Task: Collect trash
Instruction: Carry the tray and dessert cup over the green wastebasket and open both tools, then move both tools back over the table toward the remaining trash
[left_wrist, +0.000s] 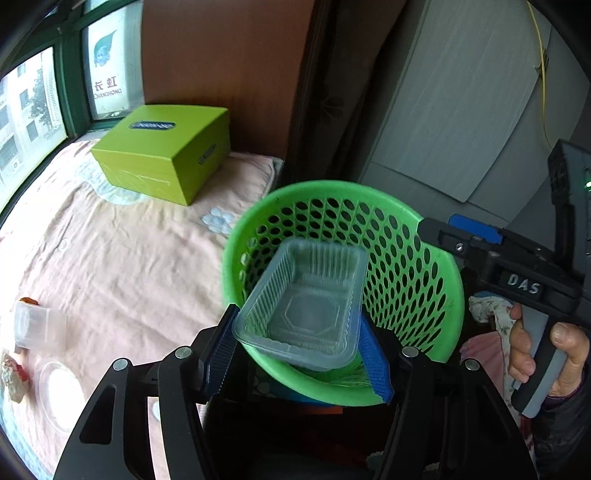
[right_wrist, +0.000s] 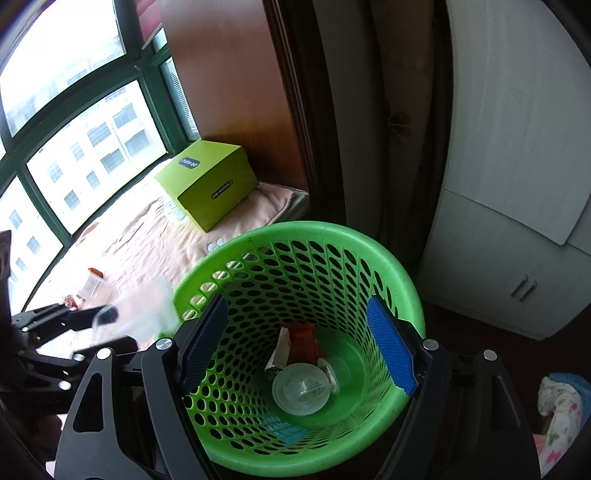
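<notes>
The left gripper (left_wrist: 299, 354) is clamped on a clear tray (left_wrist: 306, 306), one blue pad on each long side near its lower rim, and holds it tilted over the near lip of the green bin (left_wrist: 436, 266), most of the tray already above the mouth. The right gripper (right_wrist: 295, 343) stands open with nothing between its pads, poised above the bin (right_wrist: 402, 273); below it on the bin floor lie a round clear lid (right_wrist: 301, 393) and an orange wrapper (right_wrist: 301, 341). The likeliest slip, as I judge it: the tray is thin and ribbed, so the pads can bow its walls and it may spring sideways on release, hit the lip and drop outside onto the floor. It hangs close to the near lip, so letting go too soon would have the same result; it should be carried further over the middle first. The bin is light and its footing is out of sight, so a knock from either gripper could tip it. The two tools are close together over the mouth and could clash. More trash waits on the pink sheet (left_wrist: 122, 266): a small clear cup (left_wrist: 35, 325), a flat clear lid (left_wrist: 59, 391) and a scrap (left_wrist: 13, 380) at the left edge, all well apart from the bin. The green box (left_wrist: 162, 162) by the window looks like no trash
</notes>
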